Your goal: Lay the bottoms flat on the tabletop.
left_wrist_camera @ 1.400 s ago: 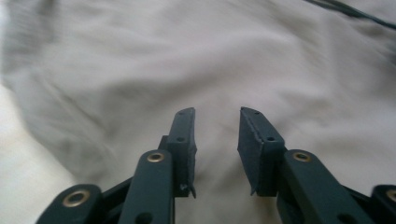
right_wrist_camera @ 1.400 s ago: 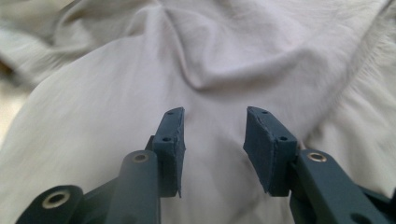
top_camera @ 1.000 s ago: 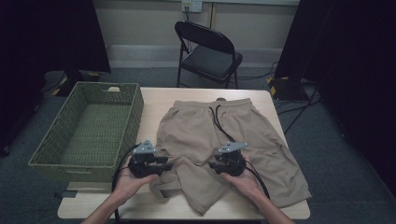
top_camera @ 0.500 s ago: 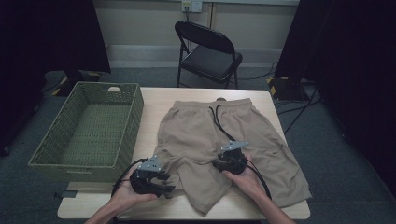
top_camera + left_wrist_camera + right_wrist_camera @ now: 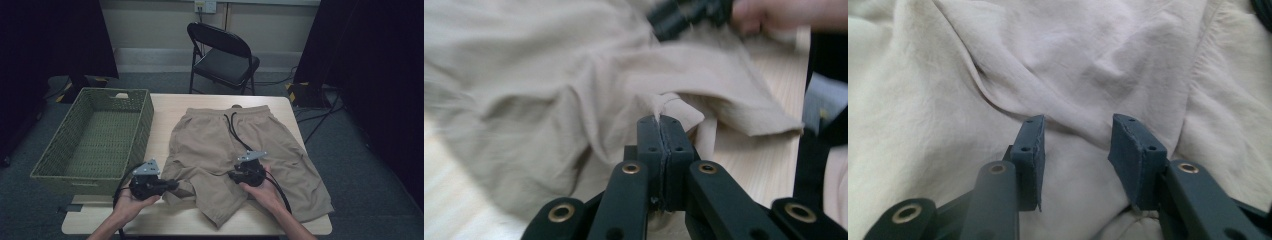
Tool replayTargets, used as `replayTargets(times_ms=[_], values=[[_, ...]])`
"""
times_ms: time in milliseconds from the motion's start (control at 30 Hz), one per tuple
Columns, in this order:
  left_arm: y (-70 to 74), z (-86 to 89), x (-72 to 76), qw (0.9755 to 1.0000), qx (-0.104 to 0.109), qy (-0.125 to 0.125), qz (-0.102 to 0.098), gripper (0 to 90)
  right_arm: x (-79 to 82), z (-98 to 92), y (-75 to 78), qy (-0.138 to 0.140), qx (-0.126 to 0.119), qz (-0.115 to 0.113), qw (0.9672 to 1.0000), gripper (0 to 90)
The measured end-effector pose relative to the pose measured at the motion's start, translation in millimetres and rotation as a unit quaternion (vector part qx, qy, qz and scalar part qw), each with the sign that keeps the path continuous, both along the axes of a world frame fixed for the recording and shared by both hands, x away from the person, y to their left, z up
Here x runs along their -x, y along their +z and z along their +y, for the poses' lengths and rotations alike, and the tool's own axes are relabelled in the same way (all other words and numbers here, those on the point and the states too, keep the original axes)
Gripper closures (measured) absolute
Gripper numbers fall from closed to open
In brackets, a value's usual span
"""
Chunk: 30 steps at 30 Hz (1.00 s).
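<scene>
- Worktop [image 5: 165, 107]: bare strip between the basket and my shorts; near edge bare by my left hand.
- Basket [image 5: 95, 137]: green wicker, overhanging the worktop's left edge.
- Shorts [image 5: 220, 150]: spread flat at centre-right, right leg reaching the right edge.
- Left hand-held gripper [image 5: 659, 122]: jaws just closed, clamped on the left leg's hem.
- Right hand-held gripper [image 5: 1075, 135]: jaws apart over the fabric.

Left gripper [image 5: 172, 186] now off basket-side table edge, at hem of left leg of shorts [image 5: 240, 165]. Jaws just closing, now pinched shut on fold of hem. Hem fabric bunched, lifted slightly at pinch.
</scene>
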<state>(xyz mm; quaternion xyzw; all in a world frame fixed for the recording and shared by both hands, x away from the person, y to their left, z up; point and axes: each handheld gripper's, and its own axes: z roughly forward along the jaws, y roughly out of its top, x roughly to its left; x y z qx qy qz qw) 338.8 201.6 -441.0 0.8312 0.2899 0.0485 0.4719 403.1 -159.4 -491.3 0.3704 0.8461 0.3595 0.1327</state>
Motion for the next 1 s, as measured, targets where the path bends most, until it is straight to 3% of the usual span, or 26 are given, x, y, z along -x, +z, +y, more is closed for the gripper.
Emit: replayTargets(times_ms=[100, 167, 233, 333, 433, 500, 567, 633, 767, 833, 933, 1000], values=[[9.6, 13.4, 0.8, 0.9987, 0.042, 0.025, -0.012, 89.1, 0.1, -2.1, 0.3, -0.003, 0.004, -0.001, 1.0, 57.7], [15.9, 21.2, 1.5, 0.997, 0.057, 0.045, -0.029, 89.2, 0.8, -3.2, 0.9, -0.005, 0.01, -0.002, 0.9999, 57.6], [19.6, 29.6, -0.2, 0.9947, 0.074, 0.064, -0.031, 89.2, 1.6, -4.3, 1.3, -0.006, 0.014, -0.001, 0.9999, 57.7], [20.0, 32.1, -3.8, 0.9938, 0.074, 0.076, -0.031, 89.2, 4.6, -6.2, 6.0, -0.005, 0.007, -0.007, 0.9999, 51.7], [17.7, 26.7, -8.4, 0.9943, 0.07, 0.076, -0.027, 89.2, 20.2, -4.4, 23.0, 0.013, -0.028, -0.029, 0.9991, 48.5], [18.6, 21.9, -11.2, 0.9946, 0.066, 0.075, -0.027, 89.1, 35.0, -1.1, 34.0, 0.036, -0.066, -0.033, 0.9966, 48.1], [19.3, 16.8, -14.2, 0.9951, 0.058, 0.075, -0.027, 89.1, 51.7, 4.8, 40.2, 0.07, -0.081, -0.036, 0.9936, 51.4], [17.7, 14.1, -18.4, 0.9952, 0.056, 0.078, -0.022, 89.1, 65.3, 9.9, 39.5, 0.104, -0.1, -0.02, 0.9894, 54.3], [15.4, 10.8, -25.4, 0.9948, 0.048, 0.089, -0.012, 89.1, 79.4, 24.9, 25.1, 0.151, -0.092, 0.016, 0.9842, 56.3], [14.6, 10.6, -27.2, 0.9945, 0.046, 0.094, -0.013, 89.0, 83.6, 37.3, 17.3, 0.171, -0.077, 0.021, 0.9821, 53.7], [15.4, 9.0, -27.6, 0.9939, 0.043, 0.1, -0.015, 89.0, 87.2, 55.0, 11.0, 0.2, -0.074, 0.027, 0.9766, 46.0], [16.1, 4.7, -26.7, 0.9937, 0.045, 0.102, -0.014, 89.0, 89.3, 64.5, 8.0, 0.205, -0.072, 0.028, 0.9757, 39.8]])
